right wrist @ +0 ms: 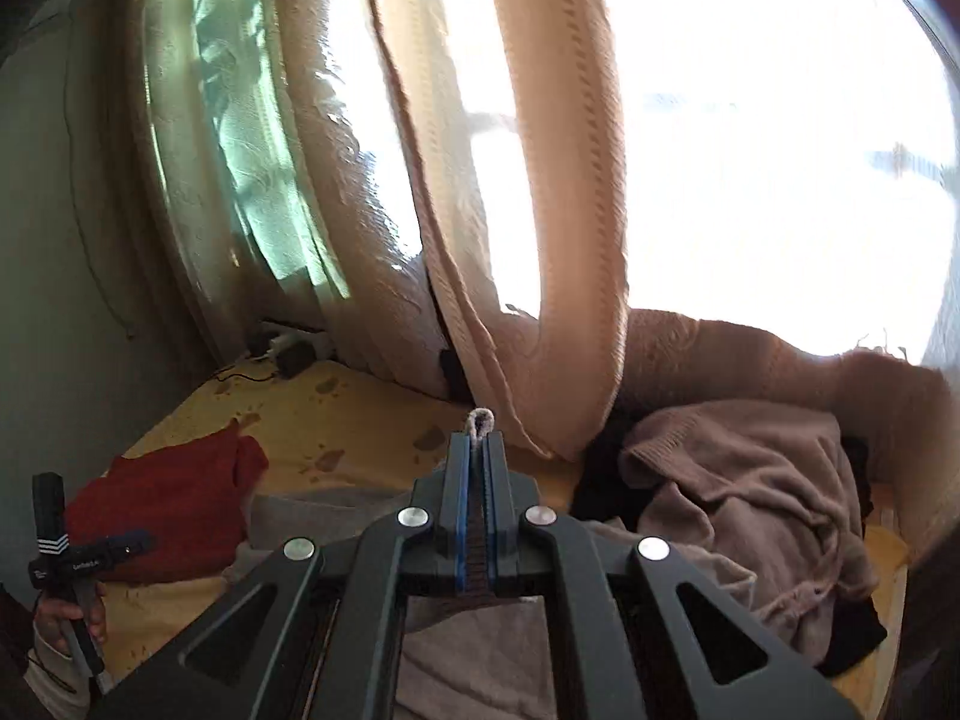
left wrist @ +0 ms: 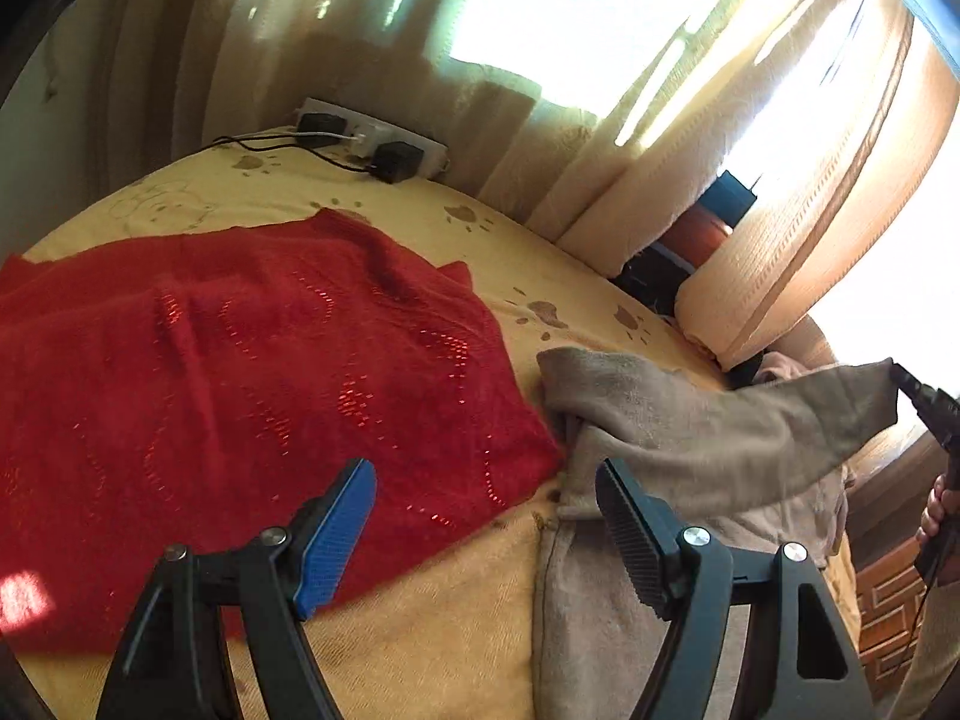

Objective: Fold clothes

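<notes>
Right tongs [right wrist: 478,450] clamped on grey garment [right wrist: 480,420]; left tongs [left wrist: 486,531] wide, empty, over red knit [left wrist: 240,360]; no legible writing.

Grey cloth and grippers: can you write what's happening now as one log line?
right gripper: shut on grey cloth, lifting its corner | left gripper: open, empty | red cloth: flat on bed

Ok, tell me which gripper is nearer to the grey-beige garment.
Right. The right gripper is shut on a corner of the grey-beige garment, lifting it. The left gripper hangs open just above the garment's near edge, touching nothing.
</notes>
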Motion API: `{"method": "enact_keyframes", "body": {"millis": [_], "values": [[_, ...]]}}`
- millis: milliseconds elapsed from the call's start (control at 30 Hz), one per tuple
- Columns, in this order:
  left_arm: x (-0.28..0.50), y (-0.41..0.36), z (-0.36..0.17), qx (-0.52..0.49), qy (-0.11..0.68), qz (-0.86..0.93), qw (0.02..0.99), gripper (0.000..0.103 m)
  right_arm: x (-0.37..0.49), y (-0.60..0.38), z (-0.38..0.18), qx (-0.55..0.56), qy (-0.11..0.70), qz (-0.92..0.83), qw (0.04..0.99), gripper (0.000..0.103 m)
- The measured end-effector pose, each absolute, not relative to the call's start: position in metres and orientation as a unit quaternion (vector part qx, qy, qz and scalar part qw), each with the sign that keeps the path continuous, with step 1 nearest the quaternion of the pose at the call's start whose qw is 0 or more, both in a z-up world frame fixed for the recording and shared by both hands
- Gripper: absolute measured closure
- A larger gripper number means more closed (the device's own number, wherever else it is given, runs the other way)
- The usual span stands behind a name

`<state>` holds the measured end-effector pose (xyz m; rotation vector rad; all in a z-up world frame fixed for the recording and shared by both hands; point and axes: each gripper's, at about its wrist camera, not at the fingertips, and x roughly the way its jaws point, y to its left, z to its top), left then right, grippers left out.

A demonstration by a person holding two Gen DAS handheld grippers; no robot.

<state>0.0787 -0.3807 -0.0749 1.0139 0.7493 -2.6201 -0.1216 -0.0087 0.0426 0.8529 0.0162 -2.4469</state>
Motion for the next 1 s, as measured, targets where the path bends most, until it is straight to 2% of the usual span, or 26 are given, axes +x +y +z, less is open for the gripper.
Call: {"method": "enact_keyframes", "body": {"millis": [167,267,400,533,633,700,800,900,1000], "values": [[0.027,-0.356,-0.088,0.388,0.182,-0.897,0.111,0.025,-0.147,0.056,-0.045,0.399,-0.035,-0.891,0.213,0.098],[0.001,-0.340,-0.100,0.415,0.134,-0.893,0.113,0.025,-0.153,0.077,-0.075,0.421,-0.064,-0.881,0.204,0.097],[-0.012,-0.332,-0.115,0.428,0.078,-0.891,0.131,0.025,-0.145,0.094,-0.073,0.405,-0.071,-0.889,0.199,0.094],[-0.009,-0.335,-0.121,0.421,0.072,-0.894,0.133,0.024,-0.124,0.085,-0.052,0.346,-0.011,-0.922,0.175,0.084],[-0.007,-0.334,-0.122,0.419,0.063,-0.895,0.137,0.024,-0.113,0.064,-0.044,0.325,0.001,-0.915,0.237,0.084],[-0.007,-0.333,-0.123,0.417,0.059,-0.896,0.140,0.024,-0.116,0.045,-0.053,0.352,0.016,-0.893,0.279,0.084],[-0.002,-0.336,-0.123,0.416,0.064,-0.896,0.139,0.024,-0.128,0.023,-0.089,0.415,0.068,-0.867,0.267,0.084],[0.001,-0.336,-0.123,0.415,0.066,-0.897,0.139,0.024,-0.130,0.018,-0.101,0.430,0.078,-0.864,0.250,0.084],[0.002,-0.334,-0.123,0.414,0.057,-0.897,0.143,0.024,-0.127,-0.008,-0.077,0.394,0.097,-0.876,0.261,0.084]]}}
